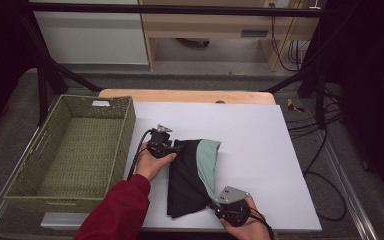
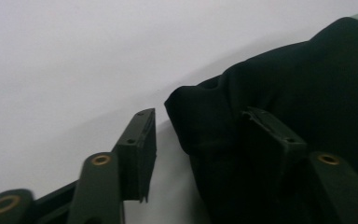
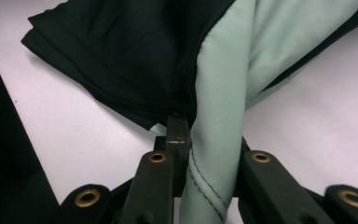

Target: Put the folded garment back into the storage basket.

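Right gripper view: my right claw [image 3: 200, 140] pinches the cloth's [image 3: 135, 51] hem; my left claw [image 2: 205, 135] gapes, so re-grip squarely before folding.

My matt black jaws, brass rivets glinting, pinch the garment [image 3: 223, 79]: smooth cloth, soft black and pale mint with stitched seams. Under it, the sheet [image 1: 260, 150] looks matt white and paper-smooth. The basket [image 1: 125, 130] is rough green weave; the table edge [image 1: 190, 95] is light wood.
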`<state>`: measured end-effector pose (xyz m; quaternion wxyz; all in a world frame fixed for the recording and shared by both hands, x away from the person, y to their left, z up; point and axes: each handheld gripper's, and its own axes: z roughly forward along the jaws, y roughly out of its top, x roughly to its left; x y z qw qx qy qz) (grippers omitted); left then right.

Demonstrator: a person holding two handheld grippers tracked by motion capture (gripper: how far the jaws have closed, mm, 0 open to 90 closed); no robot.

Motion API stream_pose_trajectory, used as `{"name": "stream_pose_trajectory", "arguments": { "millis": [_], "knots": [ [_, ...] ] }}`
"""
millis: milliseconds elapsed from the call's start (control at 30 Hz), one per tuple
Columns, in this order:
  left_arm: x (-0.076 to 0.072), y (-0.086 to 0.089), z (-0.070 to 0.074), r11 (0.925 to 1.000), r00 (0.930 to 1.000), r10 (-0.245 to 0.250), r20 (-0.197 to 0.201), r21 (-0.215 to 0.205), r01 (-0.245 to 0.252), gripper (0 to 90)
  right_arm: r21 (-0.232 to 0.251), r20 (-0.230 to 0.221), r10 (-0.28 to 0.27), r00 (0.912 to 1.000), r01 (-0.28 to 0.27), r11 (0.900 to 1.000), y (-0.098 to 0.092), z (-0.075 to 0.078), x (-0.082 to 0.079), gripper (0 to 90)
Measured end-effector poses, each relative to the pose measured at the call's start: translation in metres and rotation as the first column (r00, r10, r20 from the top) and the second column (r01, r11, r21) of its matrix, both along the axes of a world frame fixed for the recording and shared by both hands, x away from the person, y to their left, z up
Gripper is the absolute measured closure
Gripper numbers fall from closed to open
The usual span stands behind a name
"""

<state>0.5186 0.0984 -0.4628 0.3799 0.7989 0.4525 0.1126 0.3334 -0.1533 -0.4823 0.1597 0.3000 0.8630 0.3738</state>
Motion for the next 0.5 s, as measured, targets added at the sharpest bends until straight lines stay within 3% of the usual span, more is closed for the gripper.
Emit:
{"name": "stream_pose_trajectory", "arguments": {
  "millis": [100,333,500],
  "knots": [
    [0.0001,-0.0026,0.0020,0.9997,0.9997,-0.023,-0.007,0.010,0.023,52.2,0.002,-0.001,-0.001,1.0000,0.001,1.000,0.0000,-0.0001,0.0002,79.2],
    [-0.0034,-0.0070,0.0041,0.9994,0.9998,-0.022,0.005,0.028,0.022,70.2,0.009,-0.008,-0.004,1.0000,0.004,1.000,-0.0002,-0.0002,0.0004,78.6],
    [-0.0049,-0.0094,0.0051,0.9992,0.9998,-0.013,0.017,0.038,0.013,73.6,0.019,-0.016,-0.006,0.9999,0.006,1.000,-0.0004,-0.0003,0.0004,75.8]
  ]
}}
